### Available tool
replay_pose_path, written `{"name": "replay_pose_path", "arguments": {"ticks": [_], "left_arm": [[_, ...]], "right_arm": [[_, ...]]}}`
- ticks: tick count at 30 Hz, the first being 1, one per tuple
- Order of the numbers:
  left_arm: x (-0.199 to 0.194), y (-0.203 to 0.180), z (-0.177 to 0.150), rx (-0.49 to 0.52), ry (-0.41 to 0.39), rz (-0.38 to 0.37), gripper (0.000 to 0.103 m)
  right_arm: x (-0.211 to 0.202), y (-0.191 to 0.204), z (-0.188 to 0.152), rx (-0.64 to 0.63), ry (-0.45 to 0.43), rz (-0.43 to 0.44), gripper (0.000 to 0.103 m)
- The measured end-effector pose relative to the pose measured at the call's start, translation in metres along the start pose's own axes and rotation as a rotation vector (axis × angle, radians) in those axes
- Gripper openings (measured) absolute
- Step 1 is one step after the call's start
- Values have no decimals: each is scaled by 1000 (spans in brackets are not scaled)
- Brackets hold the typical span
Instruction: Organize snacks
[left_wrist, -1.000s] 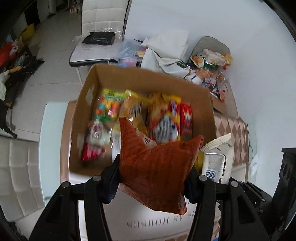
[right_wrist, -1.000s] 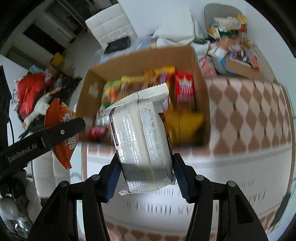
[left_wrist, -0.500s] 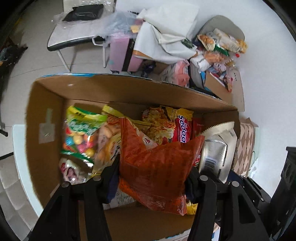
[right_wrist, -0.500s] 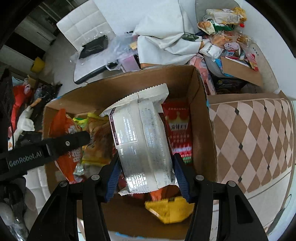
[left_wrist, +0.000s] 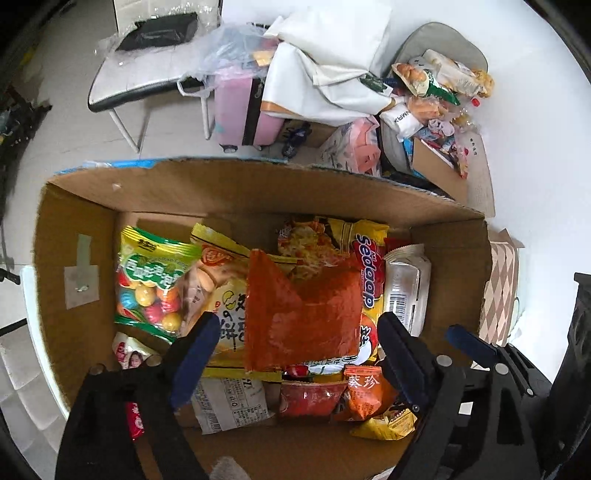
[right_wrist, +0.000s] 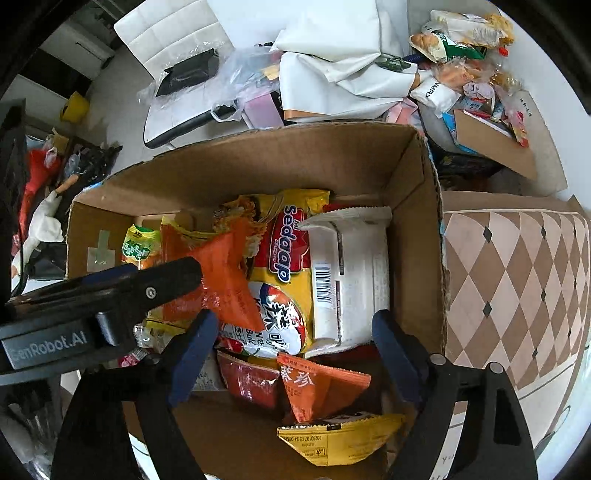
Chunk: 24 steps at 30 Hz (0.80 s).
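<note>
An open cardboard box (left_wrist: 258, 188) holds many snack packets. My left gripper (left_wrist: 295, 343) is open above it; the orange-red packet (left_wrist: 303, 314) lies loose between its fingers on the pile. My right gripper (right_wrist: 291, 343) is open too; the silver-white packet (right_wrist: 351, 280) rests against the box's right wall (right_wrist: 417, 236), free of the fingers. It also shows in the left wrist view (left_wrist: 404, 288). A yellow Sedaap noodle packet (right_wrist: 284, 266) lies between the two dropped packets. The left gripper's arm (right_wrist: 92, 306) crosses the right wrist view.
A green candy bag (left_wrist: 151, 280) lies at the box's left. A checkered tabletop (right_wrist: 517, 288) is right of the box. Behind it are a pink suitcase (left_wrist: 240, 110), a white chair (left_wrist: 140, 77), and a heap of snacks (left_wrist: 436, 92).
Both grippers moved over the box and opened. The orange-red packet and the silver-white packet were let go and now lie inside the box.
</note>
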<state>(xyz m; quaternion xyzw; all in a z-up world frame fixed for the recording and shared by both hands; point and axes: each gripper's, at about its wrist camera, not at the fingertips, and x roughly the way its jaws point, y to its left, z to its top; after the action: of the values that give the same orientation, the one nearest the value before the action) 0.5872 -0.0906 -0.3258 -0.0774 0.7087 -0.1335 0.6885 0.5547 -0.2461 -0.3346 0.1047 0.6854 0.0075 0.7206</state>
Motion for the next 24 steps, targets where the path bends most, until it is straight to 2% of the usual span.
{"name": "replay_pose_path", "arguments": {"ticks": [6, 13, 24], "left_arm": [[-22, 1, -18, 17, -86, 58, 87], [-47, 14, -65, 0, -203, 111, 87], [-78, 18, -130, -25, -283, 170, 87]], "right_arm": [[-15, 0, -13, -1, -28, -22, 89], [-39, -6, -43, -3, -93, -77, 89], [-86, 2, -99, -29, -187, -85, 89]]}}
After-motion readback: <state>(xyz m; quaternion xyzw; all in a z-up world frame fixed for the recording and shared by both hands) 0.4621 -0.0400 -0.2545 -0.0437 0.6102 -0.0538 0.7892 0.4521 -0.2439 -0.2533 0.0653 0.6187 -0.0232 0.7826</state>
